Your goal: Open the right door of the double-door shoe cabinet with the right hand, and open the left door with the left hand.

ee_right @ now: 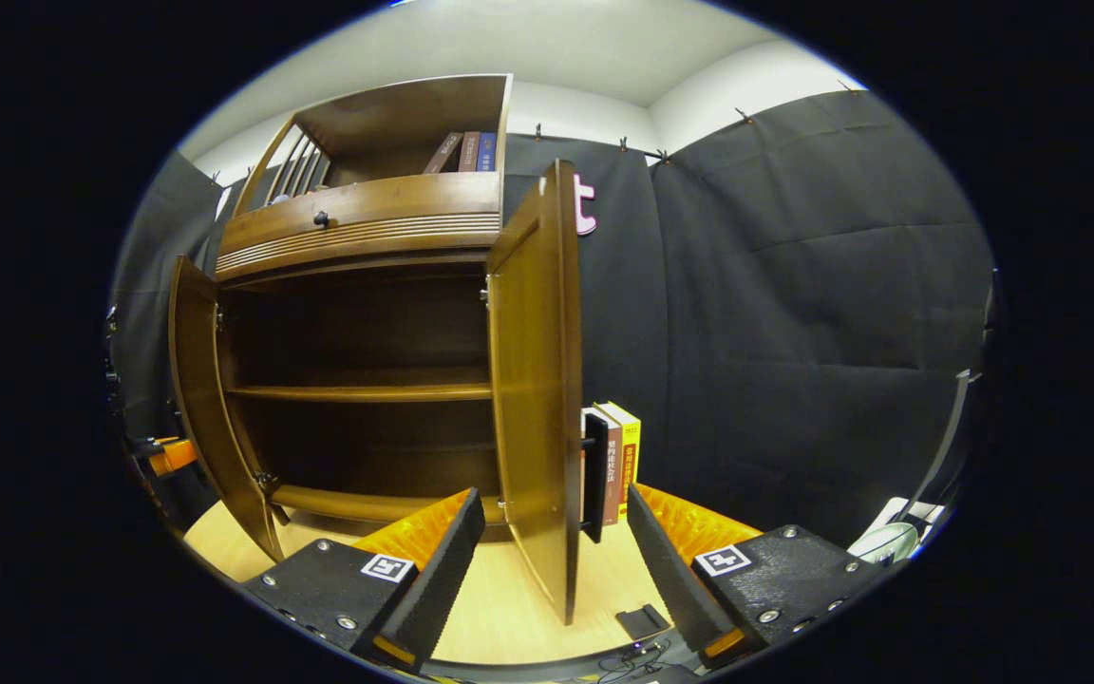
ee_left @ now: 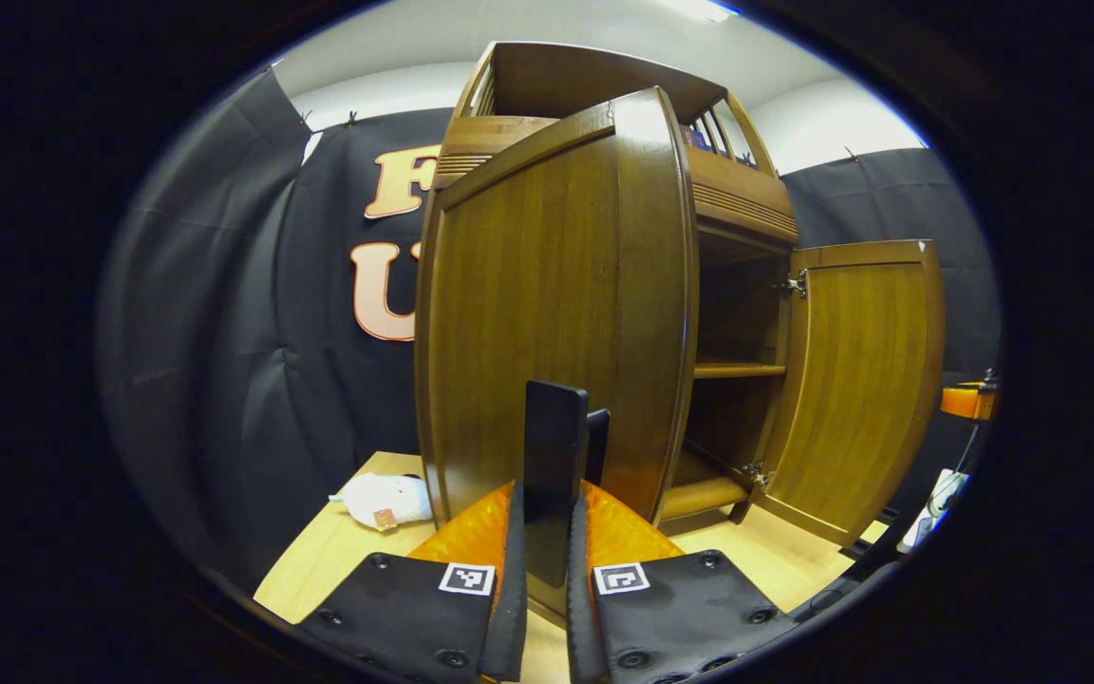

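Left gripper (ee_left: 547, 532) clenched on left door handle (ee_left: 555, 465), right gripper (ee_right: 555, 532) released astride right door (ee_right: 537, 380), shoe cabinet (ee_right: 357, 313) doors both open.

- The left door (ee_left: 547, 313) stands swung out right before my left gripper (ee_left: 547, 570), whose fingers pinch its dark handle (ee_left: 555, 456).
- Between both doors the cabinet mouth (ee_right: 357, 380) gapes wide; one shelf (ee_right: 362, 391) crosses it.
- The right door (ee_right: 537, 380) stands edge-on between my right gripper's (ee_right: 555, 546) spread fingers.
- Books (ee_right: 618, 456) block the room beyond that door.
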The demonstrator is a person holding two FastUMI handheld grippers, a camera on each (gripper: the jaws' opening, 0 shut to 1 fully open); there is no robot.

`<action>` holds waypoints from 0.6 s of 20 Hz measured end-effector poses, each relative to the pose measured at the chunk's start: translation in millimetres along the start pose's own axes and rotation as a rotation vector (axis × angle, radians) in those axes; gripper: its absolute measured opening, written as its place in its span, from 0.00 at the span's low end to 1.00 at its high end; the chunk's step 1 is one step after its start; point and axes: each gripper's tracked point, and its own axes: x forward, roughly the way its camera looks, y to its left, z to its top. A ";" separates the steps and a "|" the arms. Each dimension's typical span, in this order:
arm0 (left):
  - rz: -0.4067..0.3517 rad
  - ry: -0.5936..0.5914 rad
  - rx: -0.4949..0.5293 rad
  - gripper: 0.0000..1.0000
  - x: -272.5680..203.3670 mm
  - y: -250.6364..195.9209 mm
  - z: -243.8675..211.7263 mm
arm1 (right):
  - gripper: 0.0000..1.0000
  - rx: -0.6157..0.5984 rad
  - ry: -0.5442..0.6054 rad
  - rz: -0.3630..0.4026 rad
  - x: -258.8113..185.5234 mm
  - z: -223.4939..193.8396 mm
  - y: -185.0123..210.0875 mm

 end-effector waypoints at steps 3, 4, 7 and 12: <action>0.049 -0.009 0.005 0.24 -12.4 21.3 0.7 | 0.98 0.011 -0.016 0.000 -5.7 3.6 23.2; 0.057 -0.014 0.012 0.24 -16.5 28.7 1.7 | 0.98 0.012 -0.019 0.005 -6.9 3.9 31.2; 0.049 -0.012 0.008 0.20 -22.1 43.8 -0.2 | 0.92 0.015 -0.016 0.015 -8.3 0.6 52.7; 0.131 -0.019 0.030 0.12 -37.1 91.6 -1.5 | 0.92 0.020 -0.012 0.040 -4.6 2.1 83.9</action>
